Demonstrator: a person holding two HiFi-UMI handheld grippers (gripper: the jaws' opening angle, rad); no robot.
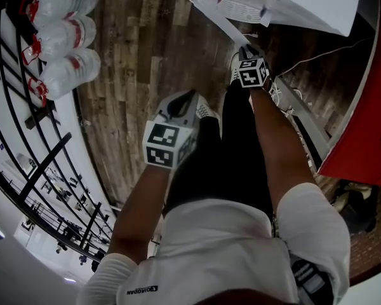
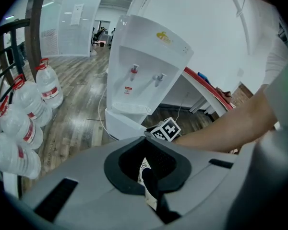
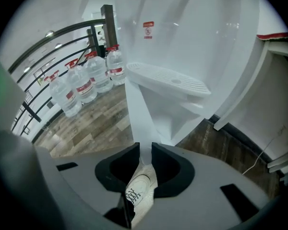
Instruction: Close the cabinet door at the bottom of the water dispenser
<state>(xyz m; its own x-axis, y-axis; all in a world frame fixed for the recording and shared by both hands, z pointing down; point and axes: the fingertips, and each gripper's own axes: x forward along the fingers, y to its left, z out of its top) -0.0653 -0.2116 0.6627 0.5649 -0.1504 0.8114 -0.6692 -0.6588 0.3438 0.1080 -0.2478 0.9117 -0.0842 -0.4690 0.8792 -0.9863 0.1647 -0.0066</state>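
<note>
We see cool, even indoor light, fisheye bending, dark corners, and glare on the white plastic water dispenser (image 3: 216, 47).

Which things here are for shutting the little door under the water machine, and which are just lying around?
For the job:
- water dispenser
- its cabinet door, edge clamped in the right gripper
- left gripper, shut and empty

Just lying about:
- water bottles
- black railing
- red panel
</note>
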